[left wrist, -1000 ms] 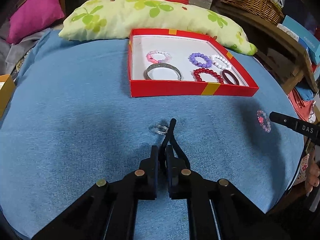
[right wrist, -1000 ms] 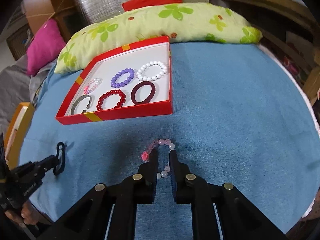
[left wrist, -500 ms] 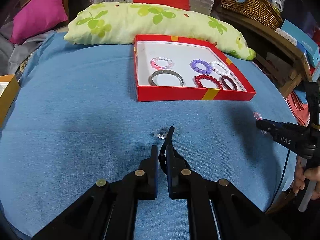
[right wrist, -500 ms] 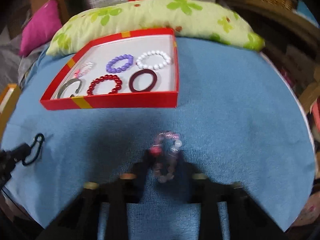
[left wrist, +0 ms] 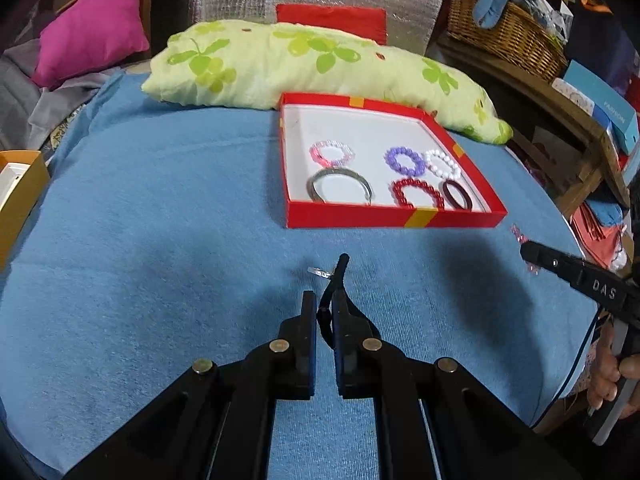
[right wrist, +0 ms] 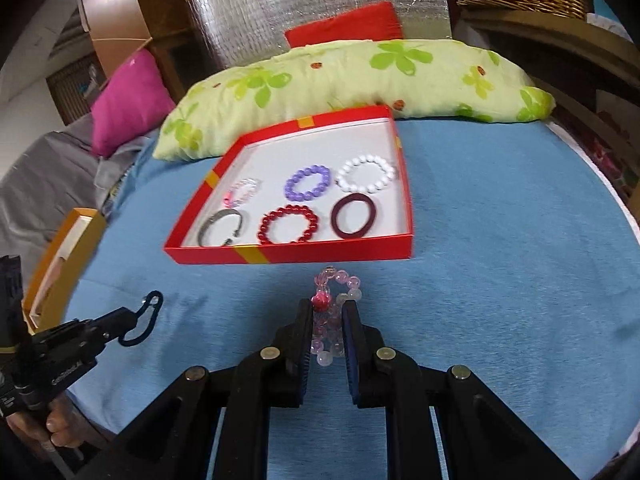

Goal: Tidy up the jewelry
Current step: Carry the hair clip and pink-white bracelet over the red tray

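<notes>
Both tongs are clamped on something. Left tongs [left wrist: 323,304] are pinched tight on a thin black hair tie [left wrist: 334,280], its loop poking out past the tips over the blue blanket [left wrist: 160,260]. Right tongs [right wrist: 328,312] are squeezed on a pink bead bracelet [right wrist: 336,284] with a red bead on it, part of it sticking out in front of the tips and part hanging between the fingers.

Just past the left tips, a small clear ring [left wrist: 318,271] lies on the blanket, right next to the hair tie loop; can't tell if they touch.

Further on is the red box [right wrist: 296,256], open, sitting toward the blanket's far edge. Along its near edge: a metal bangle [right wrist: 222,226] by the near left corner, a red bead bracelet [right wrist: 289,225] in the middle, a dark maroon hair band [right wrist: 354,216] on the right. Behind those: a pale pink bead bracelet [right wrist: 242,191], a purple bead bracelet [right wrist: 309,182], and a white bead bracelet [right wrist: 366,174].

A green flowered pillow [right wrist: 340,80] lies against the box's far side, at the blanket's far edge.
</notes>
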Available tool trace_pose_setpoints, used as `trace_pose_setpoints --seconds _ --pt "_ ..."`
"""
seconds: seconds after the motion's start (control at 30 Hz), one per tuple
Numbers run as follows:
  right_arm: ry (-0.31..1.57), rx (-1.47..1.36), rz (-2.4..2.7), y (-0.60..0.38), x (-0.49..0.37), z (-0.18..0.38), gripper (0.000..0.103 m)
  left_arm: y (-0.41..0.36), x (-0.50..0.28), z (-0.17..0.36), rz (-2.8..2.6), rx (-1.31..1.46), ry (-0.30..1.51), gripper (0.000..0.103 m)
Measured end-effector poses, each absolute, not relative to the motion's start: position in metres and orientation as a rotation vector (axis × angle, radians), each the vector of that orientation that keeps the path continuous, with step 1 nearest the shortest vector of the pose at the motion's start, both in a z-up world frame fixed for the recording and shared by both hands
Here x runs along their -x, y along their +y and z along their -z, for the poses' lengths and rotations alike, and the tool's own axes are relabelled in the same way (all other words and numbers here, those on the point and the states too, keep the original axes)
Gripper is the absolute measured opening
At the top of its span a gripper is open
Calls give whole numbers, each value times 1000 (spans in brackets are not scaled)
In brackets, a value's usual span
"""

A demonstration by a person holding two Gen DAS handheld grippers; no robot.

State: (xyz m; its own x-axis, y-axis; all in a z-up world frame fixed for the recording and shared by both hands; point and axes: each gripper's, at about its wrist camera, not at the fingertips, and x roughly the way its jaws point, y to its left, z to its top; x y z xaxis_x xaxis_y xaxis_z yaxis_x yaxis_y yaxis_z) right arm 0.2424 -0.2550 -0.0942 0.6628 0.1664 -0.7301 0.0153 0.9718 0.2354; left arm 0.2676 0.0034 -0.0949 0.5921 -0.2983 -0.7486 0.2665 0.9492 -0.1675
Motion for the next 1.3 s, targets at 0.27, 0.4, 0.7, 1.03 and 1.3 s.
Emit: trace_pose_setpoints --seconds 0.27,0.4,0.7,1.03,1.3 --pt "766 -274 -143 -247 -240 82 16 0 -269 77 363 83 807 8" --pt "720 -294 -149 -246 -243 75 16 -5 -271 71 389 101 775 8" --pt "698 -329 -160 -243 -270 74 16 -12 -280 64 400 109 743 8" --pt "681 -369 -162 -244 -305 71 16 -22 -320 57 383 111 738 8" --pt "717 -408 -156 -253 -362 77 16 -29 -380 54 366 91 760 8"
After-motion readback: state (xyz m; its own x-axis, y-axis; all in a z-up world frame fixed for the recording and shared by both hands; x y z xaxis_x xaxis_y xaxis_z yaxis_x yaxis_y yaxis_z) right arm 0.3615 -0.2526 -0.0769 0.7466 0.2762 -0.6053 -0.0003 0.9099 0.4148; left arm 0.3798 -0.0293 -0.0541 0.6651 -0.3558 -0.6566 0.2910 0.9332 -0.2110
